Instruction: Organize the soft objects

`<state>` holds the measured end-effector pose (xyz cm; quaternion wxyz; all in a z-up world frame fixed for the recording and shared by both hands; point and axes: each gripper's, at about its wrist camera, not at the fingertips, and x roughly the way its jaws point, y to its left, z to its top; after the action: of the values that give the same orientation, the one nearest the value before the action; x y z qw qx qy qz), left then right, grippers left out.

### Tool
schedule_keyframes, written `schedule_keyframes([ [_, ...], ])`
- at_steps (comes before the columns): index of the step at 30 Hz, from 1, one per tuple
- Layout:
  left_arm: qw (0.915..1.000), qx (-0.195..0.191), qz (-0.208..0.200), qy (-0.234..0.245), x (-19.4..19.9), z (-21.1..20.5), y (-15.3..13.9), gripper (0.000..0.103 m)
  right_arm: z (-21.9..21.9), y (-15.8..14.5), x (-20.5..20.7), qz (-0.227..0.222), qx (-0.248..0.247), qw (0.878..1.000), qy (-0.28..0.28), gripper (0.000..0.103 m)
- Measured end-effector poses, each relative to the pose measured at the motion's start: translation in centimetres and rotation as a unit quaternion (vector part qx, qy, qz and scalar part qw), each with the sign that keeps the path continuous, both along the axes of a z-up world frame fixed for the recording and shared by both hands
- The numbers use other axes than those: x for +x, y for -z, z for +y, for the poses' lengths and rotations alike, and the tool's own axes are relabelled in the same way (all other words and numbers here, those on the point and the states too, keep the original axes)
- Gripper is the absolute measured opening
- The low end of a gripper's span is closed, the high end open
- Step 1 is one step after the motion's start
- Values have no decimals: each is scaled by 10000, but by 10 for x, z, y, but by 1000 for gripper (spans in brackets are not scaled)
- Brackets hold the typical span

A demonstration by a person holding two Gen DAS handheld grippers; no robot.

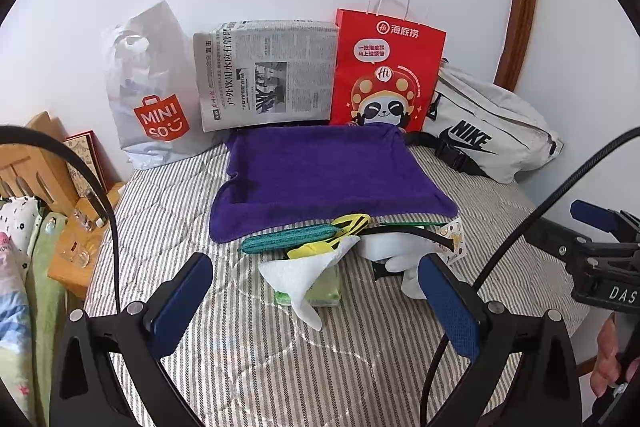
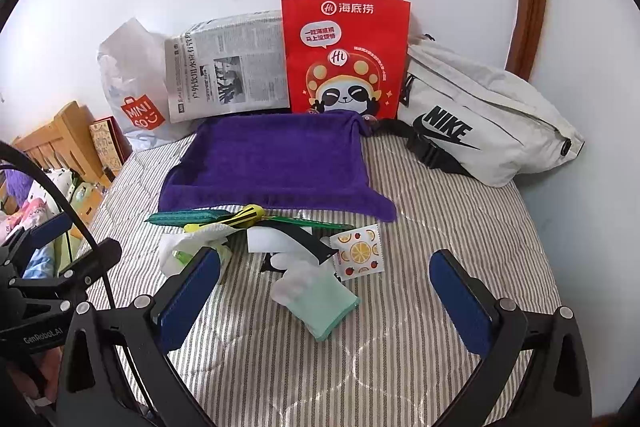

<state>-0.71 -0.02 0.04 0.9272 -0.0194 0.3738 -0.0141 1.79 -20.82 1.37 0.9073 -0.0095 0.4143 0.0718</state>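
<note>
- Left wrist view: the left hand-held gripper [image 1: 316, 291] hangs over the striped bed cover [image 1: 168, 211] with its blue-padded fingers [image 1: 182, 293] wide apart and nothing between them.
- Just ahead of it, between the fingertips, lies a small heap of soft things: a white tissue [image 1: 298, 273] sticking out of a green tissue pack [image 1: 326, 293], a teal pouch [image 1: 286, 239], a yellow-and-black striped piece [image 1: 352, 223] and a white glove [image 1: 404, 257] close to the right finger.
- Beyond the heap a purple towel [image 1: 320, 175] is spread flat on the bed, its near edge touching the pile.
- Farther ahead, against the wall, stand a Miniso plastic bag [image 1: 154, 95], a newspaper-wrapped box [image 1: 266, 75], a red paper bag [image 1: 386, 71] and a white Nike waist bag [image 1: 486, 131].
- The right hand-held gripper [image 1: 600, 247] shows at the right edge of this view.
- Right wrist view: the right hand-held gripper [image 2: 326, 293] is also spread open and empty above the bed cover [image 2: 440, 211].
- Between its fingers lies a mint-cuffed white glove [image 2: 316, 293]; a fruit-print sachet [image 2: 358, 253] lies just ahead, slightly right of the glove, and a white block [image 2: 272, 241] crossed by a black strap [image 2: 304, 241] sits just beyond.
- The tissue [image 2: 188, 243] lies beside the tip of its left finger.
</note>
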Motion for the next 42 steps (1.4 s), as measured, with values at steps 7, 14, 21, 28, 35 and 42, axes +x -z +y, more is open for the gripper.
schedule_keyframes([
  [7,10000,35,-55,2,-1,-3,0,103,-4,0,1,-7,94,9999,40,103],
  [14,10000,24,-59,-8,-4,-3,1,103,-1,1,-1,14,45,10000,-21,103],
  [21,10000,16,-42,28,-5,-5,1,103,1,0,-2,-22,16,10000,-30,103],
  [28,10000,-1,-2,32,-3,-5,-1,103,0,0,-3,-23,9,10000,-8,103],
  [35,10000,-13,11,36,-3,-5,-1,103,1,0,-3,-13,15,10000,-34,103],
  [42,10000,1,1,34,-4,-5,-1,103,1,0,-3,-22,-1,10000,-30,103],
])
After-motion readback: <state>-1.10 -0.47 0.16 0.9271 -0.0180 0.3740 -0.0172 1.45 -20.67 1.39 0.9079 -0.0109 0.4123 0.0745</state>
